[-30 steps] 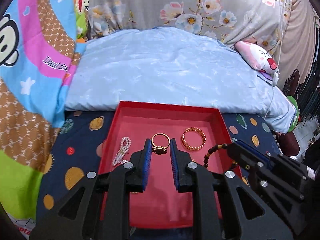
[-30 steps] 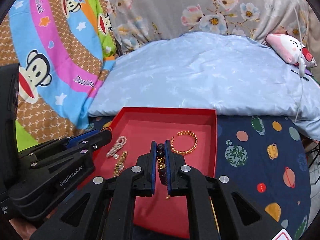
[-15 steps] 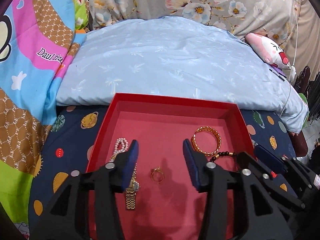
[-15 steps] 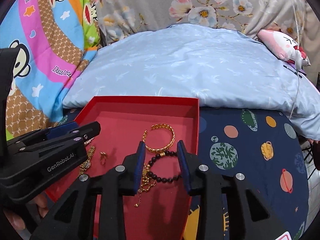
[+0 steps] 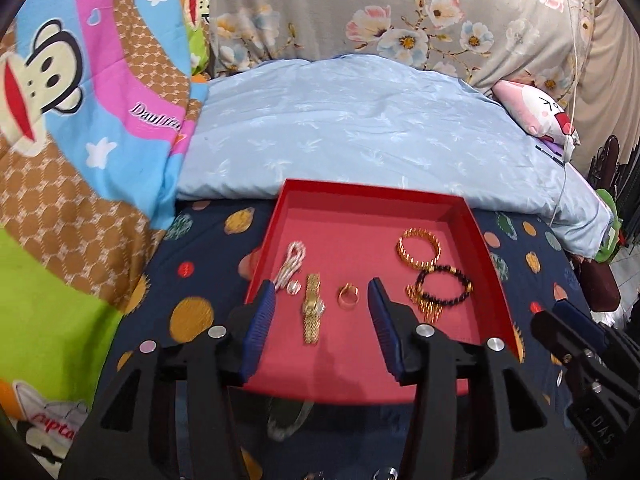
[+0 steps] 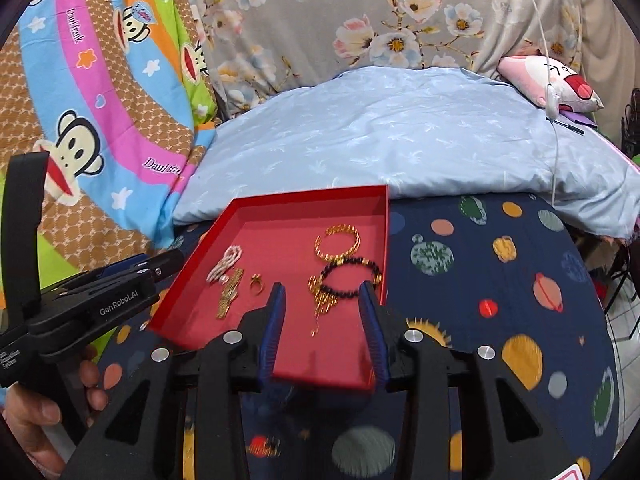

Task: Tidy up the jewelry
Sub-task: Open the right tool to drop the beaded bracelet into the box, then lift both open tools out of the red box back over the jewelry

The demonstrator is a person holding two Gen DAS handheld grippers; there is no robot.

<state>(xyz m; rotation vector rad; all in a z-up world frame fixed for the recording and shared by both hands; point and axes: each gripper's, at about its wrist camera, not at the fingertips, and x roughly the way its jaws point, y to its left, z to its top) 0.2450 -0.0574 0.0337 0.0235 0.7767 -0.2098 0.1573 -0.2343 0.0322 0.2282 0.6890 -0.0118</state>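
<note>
Both grippers stand wide open and hold nothing: left gripper (image 5: 322, 320) hangs over the near part of the red tray (image 5: 372, 194), and right gripper (image 6: 322, 322) hangs over the tray's near right corner. All the jewelry lies inside the tray. On its left side are the pearl piece (image 5: 292, 262), the gold watch (image 5: 312, 308) and the gold ring (image 5: 347, 295); on its right side are the gold bangle (image 5: 418, 248) and the dark bead bracelet (image 5: 444, 284), which touches the bangle, with a gold chain (image 5: 426, 304) bunched against it. I judge the main risk is in this right group: if a finger closes on the beads, the chain or the bangle may come up together with them. The ring is small and flat, so the pads could slip off it. The tray sits on soft bedding (image 6: 480, 288), so a hard press may tip it.
</note>
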